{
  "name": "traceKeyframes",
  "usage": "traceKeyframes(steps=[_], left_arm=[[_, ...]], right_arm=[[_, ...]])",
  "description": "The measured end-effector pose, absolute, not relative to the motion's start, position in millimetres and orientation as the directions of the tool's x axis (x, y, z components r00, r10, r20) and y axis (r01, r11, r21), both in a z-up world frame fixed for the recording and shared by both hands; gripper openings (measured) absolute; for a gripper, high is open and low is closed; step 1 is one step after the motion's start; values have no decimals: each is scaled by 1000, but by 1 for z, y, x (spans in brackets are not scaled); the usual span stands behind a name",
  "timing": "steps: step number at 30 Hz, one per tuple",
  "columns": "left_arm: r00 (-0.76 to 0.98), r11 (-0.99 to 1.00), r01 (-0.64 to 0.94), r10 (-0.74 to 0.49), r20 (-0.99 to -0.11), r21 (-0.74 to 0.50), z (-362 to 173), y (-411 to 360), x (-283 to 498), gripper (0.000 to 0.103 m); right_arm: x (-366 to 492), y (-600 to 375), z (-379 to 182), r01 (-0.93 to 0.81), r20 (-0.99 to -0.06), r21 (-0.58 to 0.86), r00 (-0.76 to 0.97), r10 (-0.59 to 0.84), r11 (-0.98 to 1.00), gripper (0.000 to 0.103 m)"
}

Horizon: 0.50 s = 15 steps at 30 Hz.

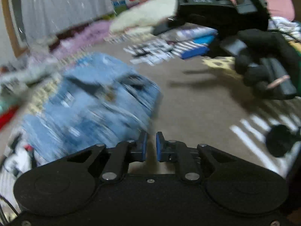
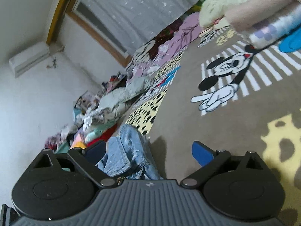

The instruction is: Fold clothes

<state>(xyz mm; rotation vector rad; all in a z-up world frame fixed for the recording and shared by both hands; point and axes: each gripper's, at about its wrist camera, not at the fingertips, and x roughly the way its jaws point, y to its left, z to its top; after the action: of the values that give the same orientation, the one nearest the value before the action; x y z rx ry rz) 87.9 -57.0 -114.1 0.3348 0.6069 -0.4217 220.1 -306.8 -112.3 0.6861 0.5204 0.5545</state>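
A pair of light blue jeans (image 1: 94, 98) lies crumpled on the carpet, blurred in the left wrist view, ahead and to the left of my left gripper (image 1: 151, 143). Its blue pads (image 1: 144, 145) stand a narrow gap apart with only carpet showing between them. In the right wrist view the jeans (image 2: 124, 150) lie under and between the widely spread fingers of my right gripper (image 2: 148, 148), nearer its left finger, and no pad presses on them. A black-gloved hand (image 1: 263, 56) holds the right gripper (image 1: 207, 9) at the upper right of the left wrist view.
The brown carpet (image 2: 178, 113) carries a cartoon mouse (image 2: 229, 66) and white stripes. Folded clothes (image 1: 188, 41) are stacked at the far side beside a cream blanket (image 1: 150, 11). A heap of loose clothes (image 2: 122, 94) runs along the wall under a grey curtain (image 2: 131, 9).
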Motion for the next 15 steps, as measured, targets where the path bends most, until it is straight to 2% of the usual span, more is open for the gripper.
traceKeyframes(steps=[1, 2, 3, 5, 9, 15], left_arm=[[736, 868, 472, -290, -611, 157, -111, -57, 83, 23], [736, 876, 463, -296, -608, 134, -106, -54, 79, 40], [744, 890, 443, -300, -597, 105, -100, -49, 76, 45], [761, 920, 392, -310, -570, 23, -85, -33, 76, 46], [818, 969, 213, -249, -519, -129, -65, 11, 92, 55], [857, 977, -33, -80, -510, -209, -68, 63, 149, 57]], right_arm=[[221, -304, -113, -309, -268, 694, 727, 632, 650, 98], [221, -301, -113, -315, -274, 690, 720, 638, 652, 98], [220, -299, -114, -319, -280, 687, 713, 643, 653, 98], [220, -296, -115, -325, -290, 682, 703, 650, 655, 98], [219, -293, -117, -329, -300, 675, 696, 653, 661, 98], [220, -289, -121, -333, -310, 678, 679, 665, 655, 98]])
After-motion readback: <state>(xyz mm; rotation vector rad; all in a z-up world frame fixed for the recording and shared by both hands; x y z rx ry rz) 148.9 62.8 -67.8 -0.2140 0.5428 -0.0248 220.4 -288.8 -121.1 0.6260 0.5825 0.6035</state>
